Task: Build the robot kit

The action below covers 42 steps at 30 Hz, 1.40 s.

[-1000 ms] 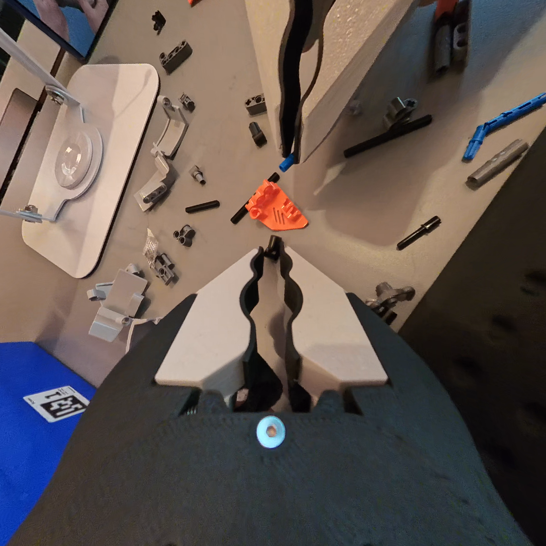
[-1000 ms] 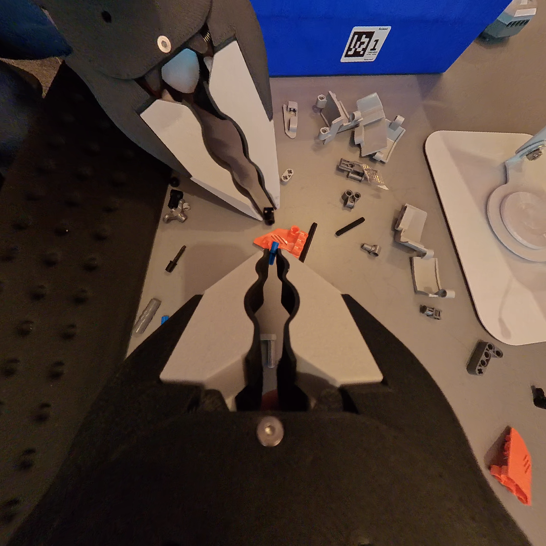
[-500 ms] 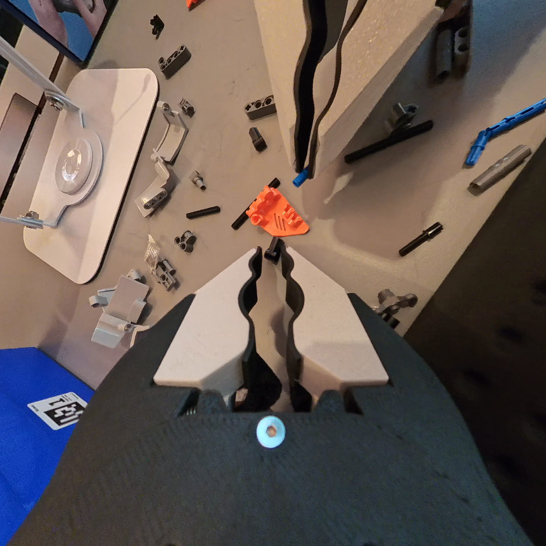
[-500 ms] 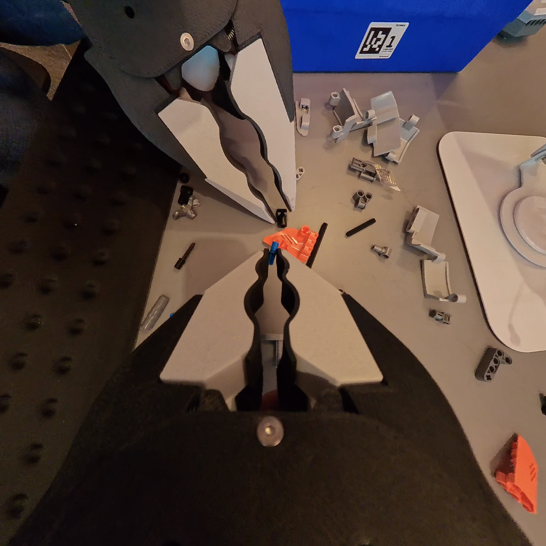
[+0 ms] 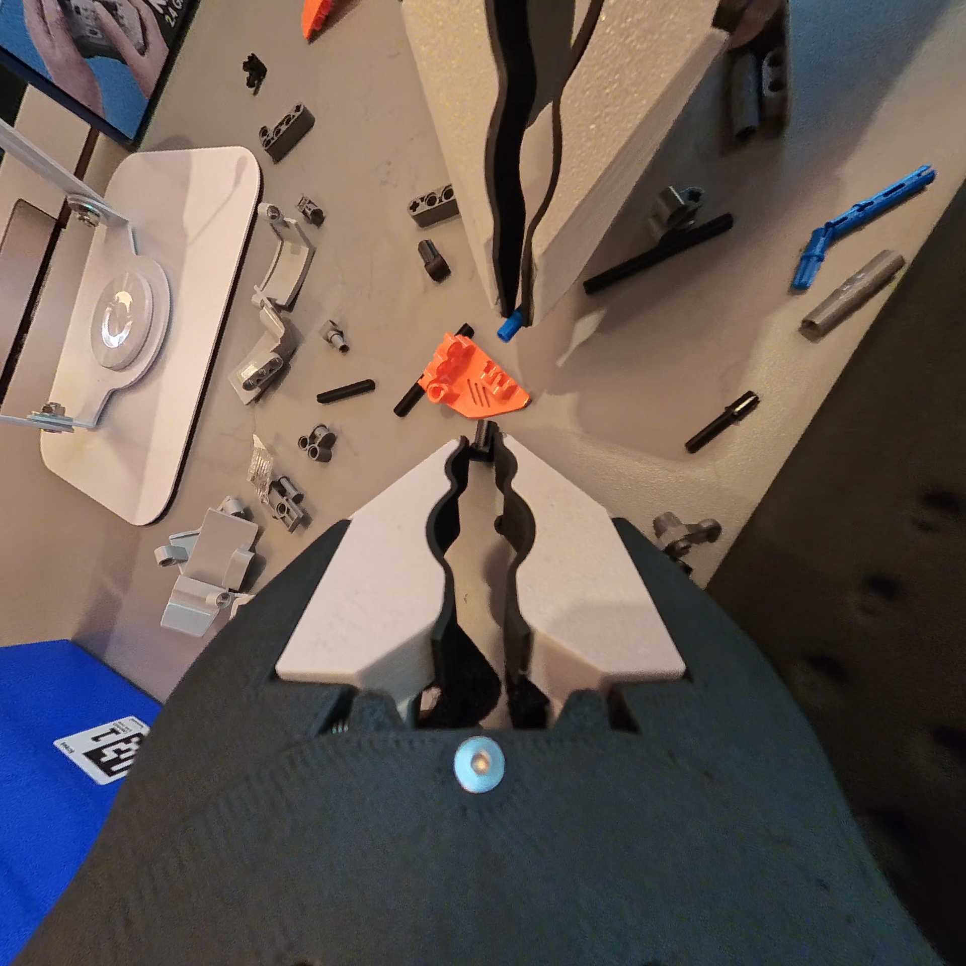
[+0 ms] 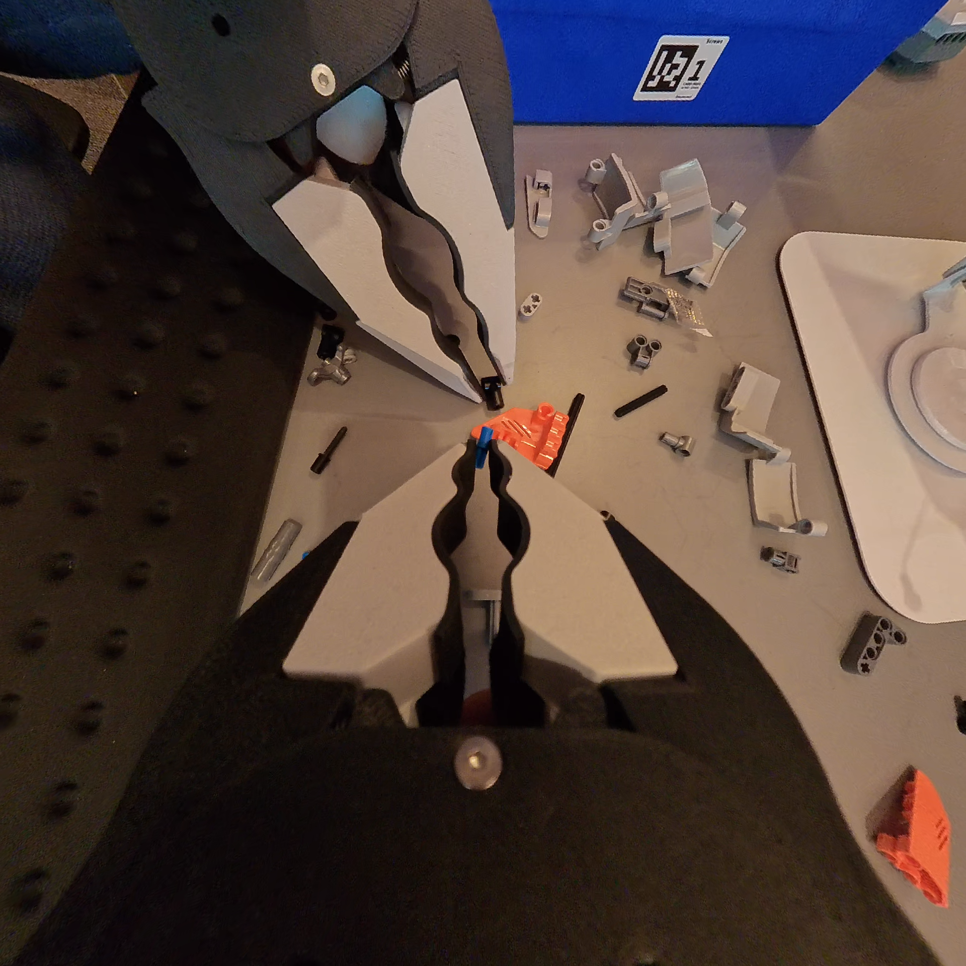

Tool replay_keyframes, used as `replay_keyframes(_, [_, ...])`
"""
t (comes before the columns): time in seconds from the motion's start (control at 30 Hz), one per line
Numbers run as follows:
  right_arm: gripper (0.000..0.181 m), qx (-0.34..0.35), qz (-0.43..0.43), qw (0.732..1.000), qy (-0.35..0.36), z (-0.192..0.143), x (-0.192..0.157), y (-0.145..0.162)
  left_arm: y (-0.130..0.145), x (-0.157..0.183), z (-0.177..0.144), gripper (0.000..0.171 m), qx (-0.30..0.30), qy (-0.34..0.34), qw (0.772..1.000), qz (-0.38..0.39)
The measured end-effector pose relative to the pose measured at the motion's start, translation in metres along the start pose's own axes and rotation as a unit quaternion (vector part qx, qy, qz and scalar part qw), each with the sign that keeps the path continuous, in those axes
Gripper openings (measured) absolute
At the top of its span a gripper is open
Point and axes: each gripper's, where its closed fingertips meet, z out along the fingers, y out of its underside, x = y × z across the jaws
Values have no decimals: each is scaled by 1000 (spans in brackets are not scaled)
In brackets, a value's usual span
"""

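Two grippers are seen | left gripper (image 5: 481,444) clamped on black pin (image 5: 482,438) | right gripper (image 6: 483,452) clamped on blue pin (image 6: 484,438) | orange panel (image 5: 473,386) lies between

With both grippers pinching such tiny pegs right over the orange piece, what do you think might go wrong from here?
1. The left gripper holds the black peg only at its very fingertips, so it might slip or twist out.
2. The right gripper pinches the blue peg just as narrowly; a nudge could drop it among the loose parts.
3. Both tips hang close to the orange piece, which lies free on the table and may slide if bumped.
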Motion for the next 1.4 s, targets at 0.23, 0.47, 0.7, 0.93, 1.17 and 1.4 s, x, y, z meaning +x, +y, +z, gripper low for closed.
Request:
replay_keyframes(0.23, [2, -2, 0, 1000, 0, 0, 0, 1, 0, 1, 0, 9, 1, 1, 1000, 9])
replay_keyframes(0.47, [2, -3, 0, 1000, 0, -1, 1, 2, 0, 2, -1, 8, 3, 2, 1000, 15])
replay_keyframes(0.7, [2, -3, -1, 1000, -1, -2, -1, 2, -2, 5, -2, 9, 4, 6, 1000, 30])
replay_keyframes(0.93, [2, -6, -5, 1000, -4, -2, -3, 3, -2, 9, -4, 9, 6, 13, 999, 51])
replay_keyframes(1.17, [2, -6, -7, 1000, -3, -3, -3, 2, -2, 9, -5, 9, 5, 11, 999, 51])
replay_keyframes(1.4, [2, -6, -8, 1000, -1, -4, -3, 2, 0, 6, -6, 11, 0, 5, 999, 46])
